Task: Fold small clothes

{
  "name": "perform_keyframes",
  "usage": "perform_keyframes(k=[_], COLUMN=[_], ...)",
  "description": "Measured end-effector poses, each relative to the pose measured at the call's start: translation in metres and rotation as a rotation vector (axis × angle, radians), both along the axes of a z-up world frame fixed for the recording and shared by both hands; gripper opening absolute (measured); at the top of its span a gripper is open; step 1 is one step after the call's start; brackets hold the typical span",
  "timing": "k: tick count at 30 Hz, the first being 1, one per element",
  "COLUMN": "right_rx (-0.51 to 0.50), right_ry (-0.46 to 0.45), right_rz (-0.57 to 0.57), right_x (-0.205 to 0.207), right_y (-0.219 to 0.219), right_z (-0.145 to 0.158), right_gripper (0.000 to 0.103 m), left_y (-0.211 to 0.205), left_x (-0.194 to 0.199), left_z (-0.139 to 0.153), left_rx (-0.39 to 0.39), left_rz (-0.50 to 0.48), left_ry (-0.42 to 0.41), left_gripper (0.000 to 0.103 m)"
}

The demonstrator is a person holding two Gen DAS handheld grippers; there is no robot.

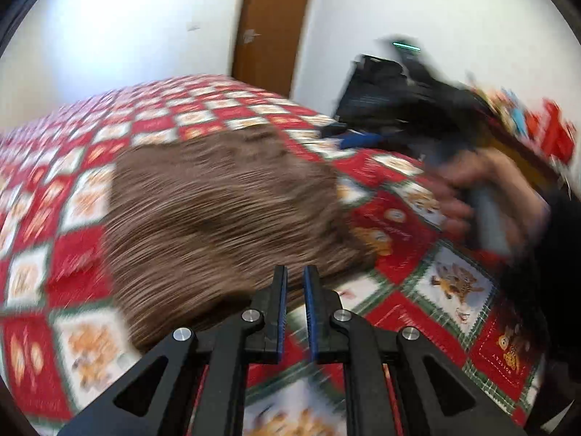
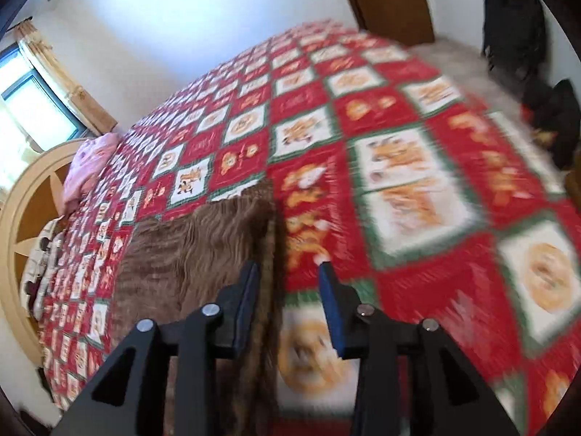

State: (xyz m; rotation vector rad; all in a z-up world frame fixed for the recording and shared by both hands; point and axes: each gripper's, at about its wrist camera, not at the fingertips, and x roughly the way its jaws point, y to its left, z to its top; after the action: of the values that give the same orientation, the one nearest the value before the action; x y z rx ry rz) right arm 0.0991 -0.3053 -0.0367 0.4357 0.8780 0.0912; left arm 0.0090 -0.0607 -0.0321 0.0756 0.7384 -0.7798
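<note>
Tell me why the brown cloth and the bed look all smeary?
Left wrist view: motion blur streaks the brown cloth and the person's hand; the hand-held gripper stays sharp. Right wrist view: the quilt smears too, and the fisheye bends the bed's edges.
</note>
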Motion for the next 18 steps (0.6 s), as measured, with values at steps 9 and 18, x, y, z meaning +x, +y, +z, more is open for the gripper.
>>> perform_keyframes(k=[9, 18], right_rx=[-0.042, -0.119], right_ry=[-0.027, 0.085], right_rz=[0.123, 0.145], right_x=[-0.099, -0.088], right_y=[0.061, 0.093], right_z=[0.012, -0.034], right_gripper=[0.048, 0.008], left_y=[0.050, 0.059], left_x=[0.028, 0.032], left_z=[-0.009, -0.024], left_rx=[0.068, 0.127], left_rz=[0.223, 0.251], left_ry=[-0.009, 0.017], left_gripper=[0.009, 0.010])
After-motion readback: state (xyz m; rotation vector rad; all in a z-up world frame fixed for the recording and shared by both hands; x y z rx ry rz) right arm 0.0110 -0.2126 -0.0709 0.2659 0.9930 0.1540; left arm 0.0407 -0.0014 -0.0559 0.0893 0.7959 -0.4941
